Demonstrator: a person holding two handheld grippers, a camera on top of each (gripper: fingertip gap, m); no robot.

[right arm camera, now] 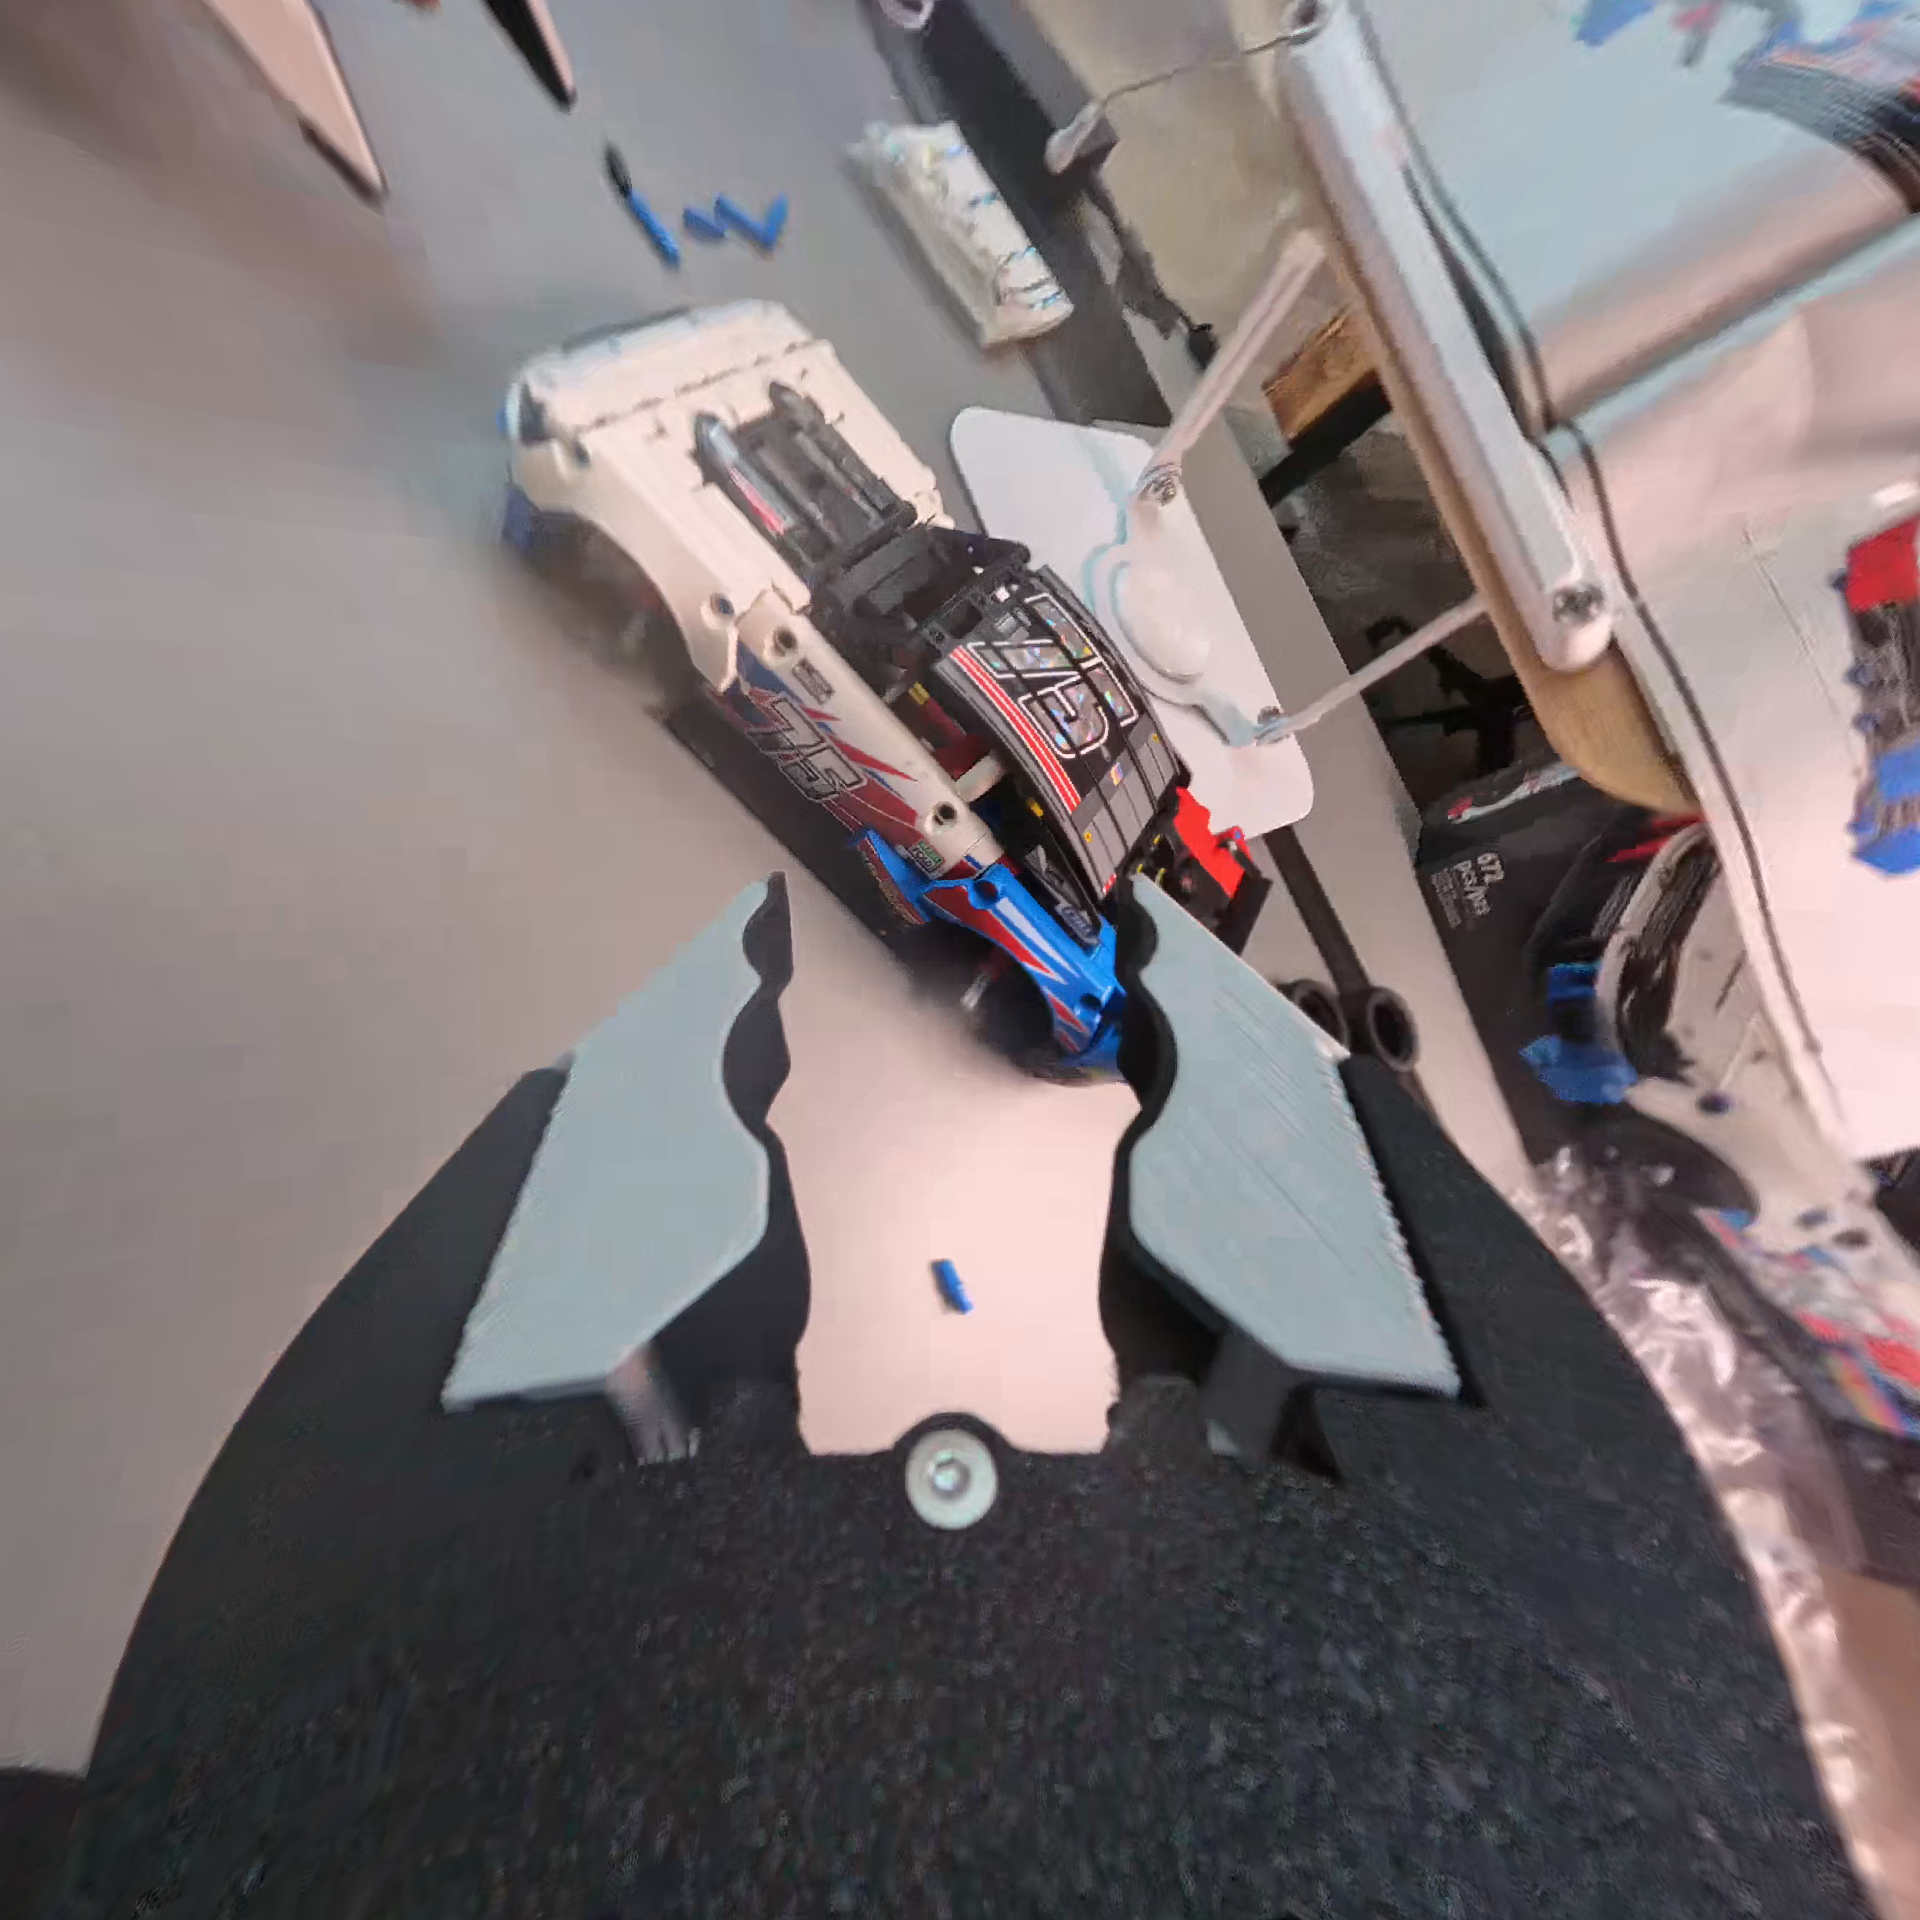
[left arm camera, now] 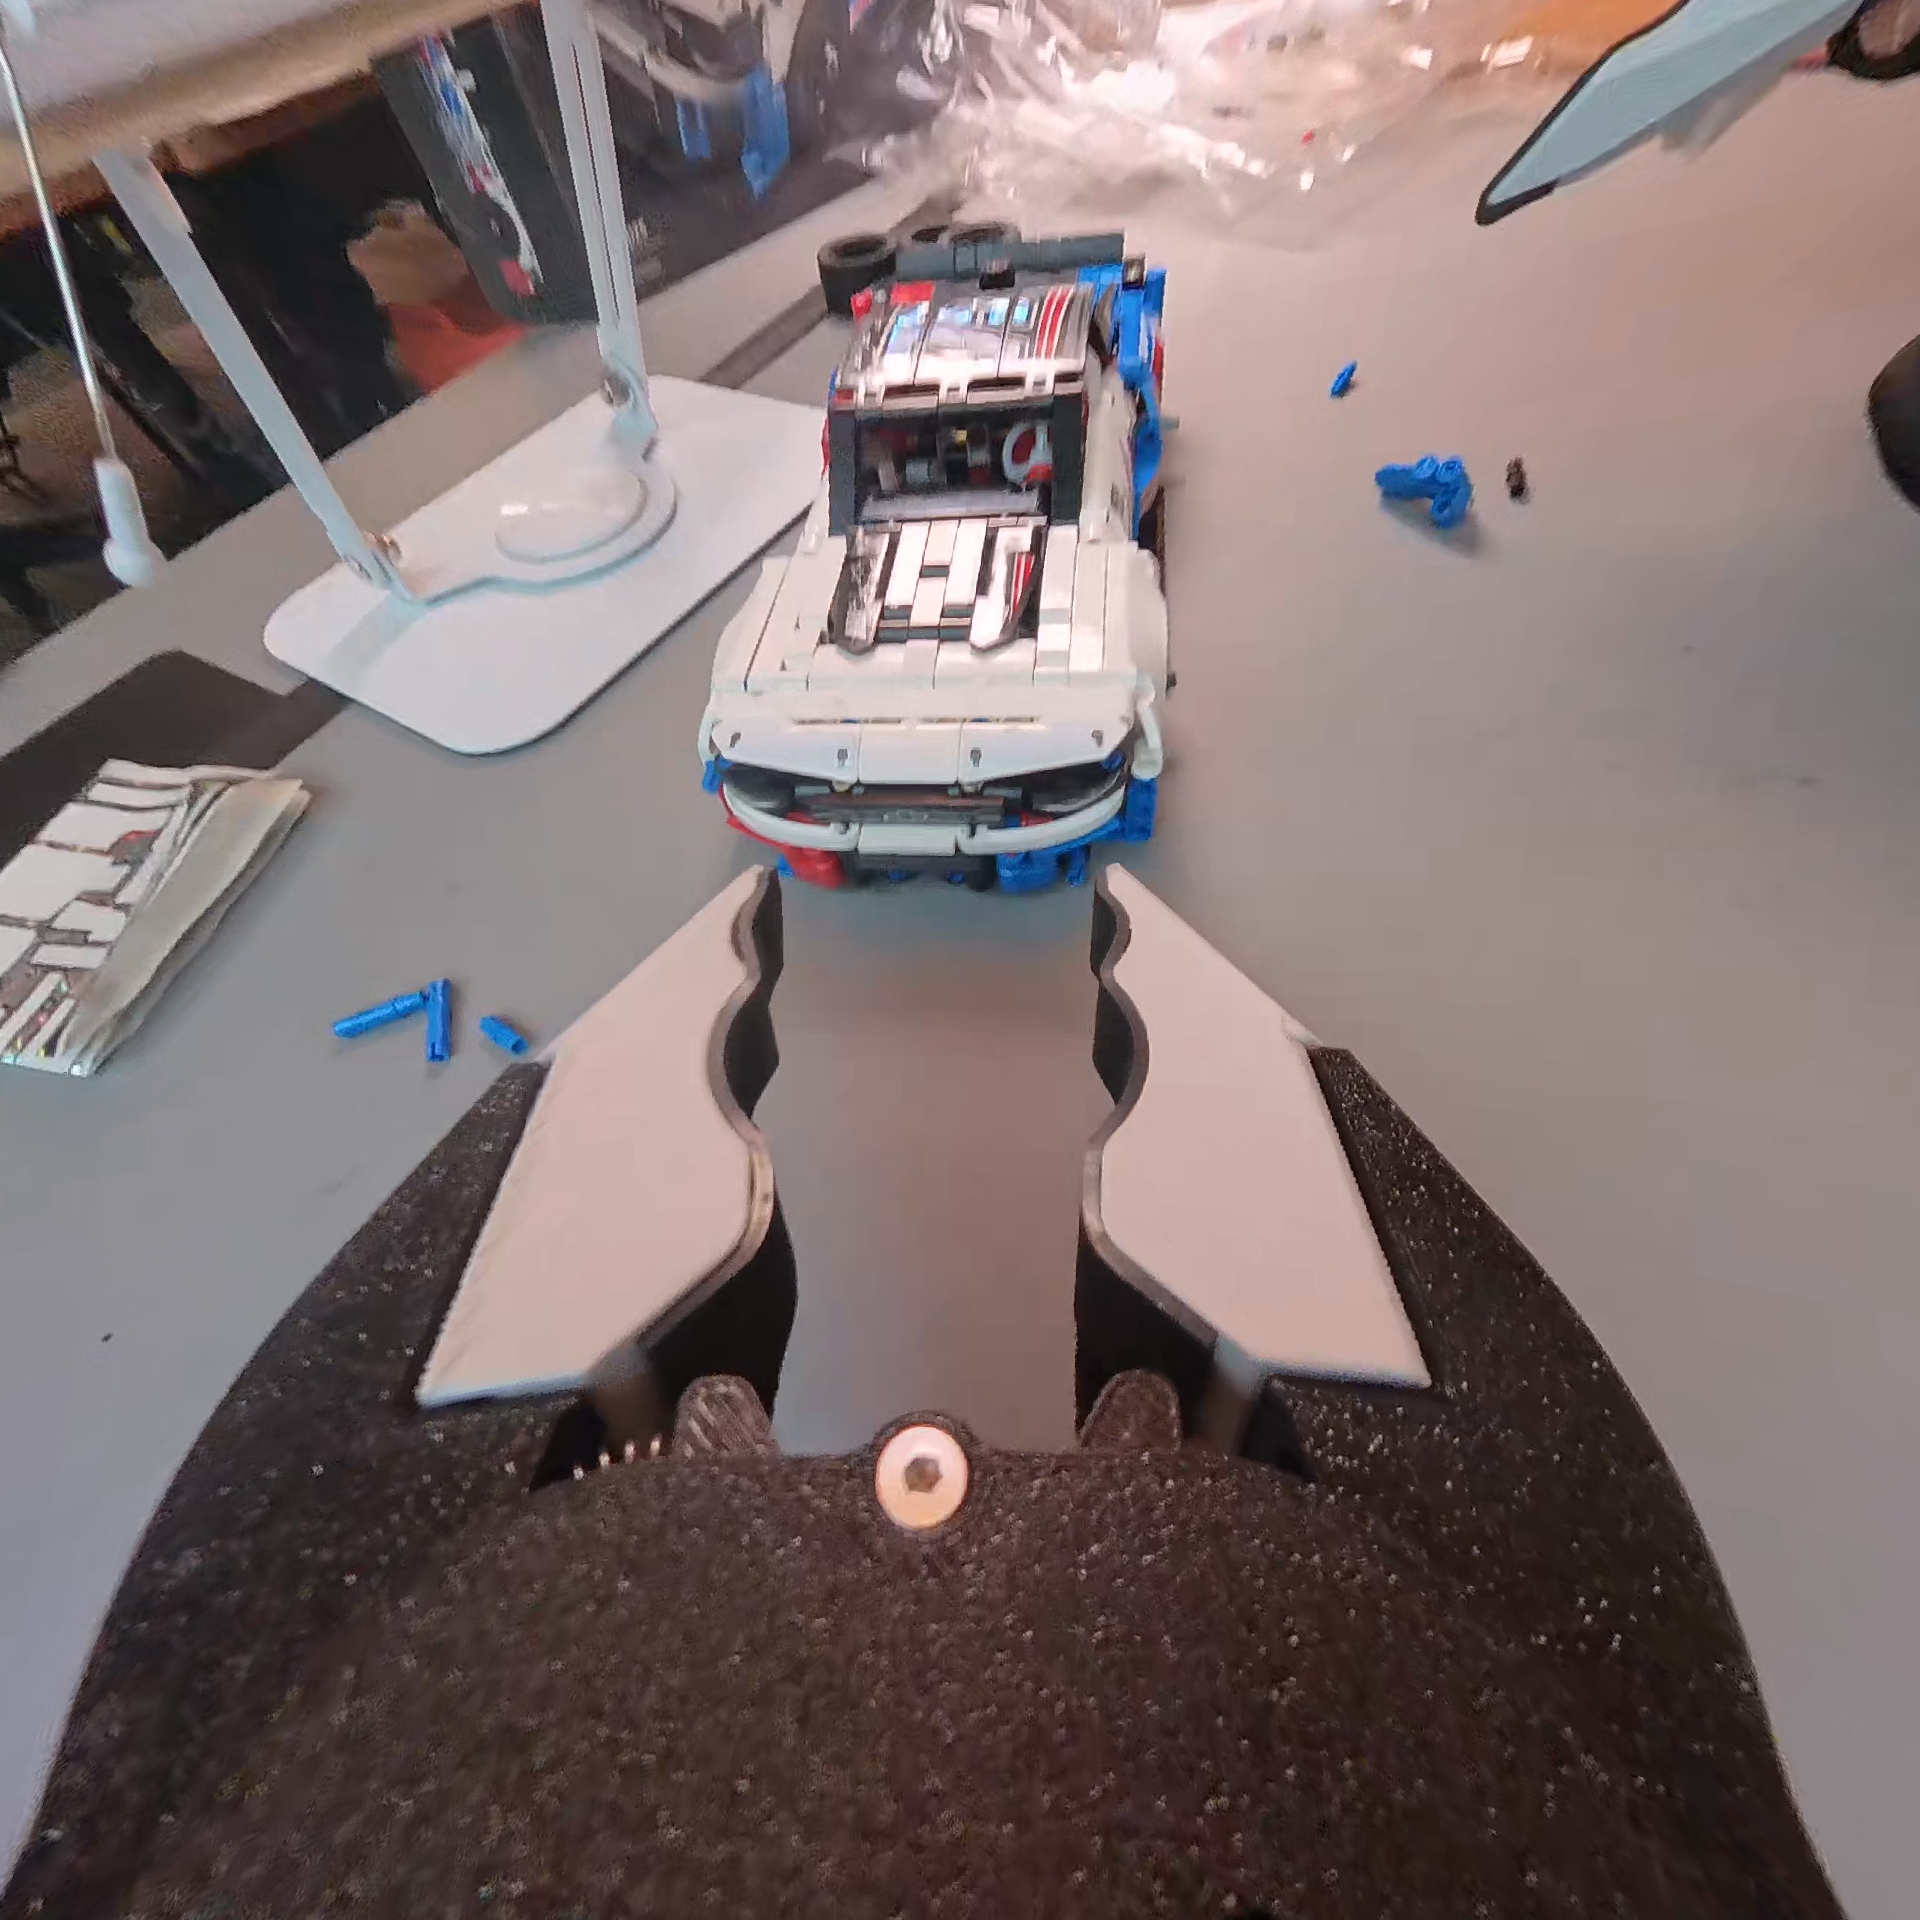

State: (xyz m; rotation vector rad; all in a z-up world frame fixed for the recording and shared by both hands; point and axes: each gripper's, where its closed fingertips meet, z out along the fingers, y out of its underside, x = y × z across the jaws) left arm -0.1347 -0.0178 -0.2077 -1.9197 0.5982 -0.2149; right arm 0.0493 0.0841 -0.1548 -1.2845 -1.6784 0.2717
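A white, blue and red brick-built race car (left arm camera: 935,582) stands without wheels on the grey table, its nose facing me in the left wrist view. My left gripper (left arm camera: 933,894) is open and empty, its tips just short of the car's front bumper. In the right wrist view the car (right arm camera: 810,644) lies diagonally, rear end nearest. My right gripper (right arm camera: 951,904) is open and empty, its right fingertip by the car's blue rear corner. A small blue pin (right arm camera: 951,1286) lies on the table between its fingers. The right gripper's finger (left arm camera: 1662,94) shows at the top right of the left view.
A white lamp base (left arm camera: 540,582) with slanted arms stands left of the car. A folded instruction booklet (left arm camera: 114,904) and loose blue pins (left arm camera: 431,1018) lie at the left. More blue parts (left arm camera: 1429,483), black tyres (left arm camera: 862,260) and crumpled clear plastic bags (left arm camera: 1174,114) lie beyond. About 25 cm separates my left fingertips from my right. My left tips are roughly 25 cm from the white lamp base (left arm camera: 540,582). My right wrist view (right arm camera: 1097,557) looks at it from another angle.
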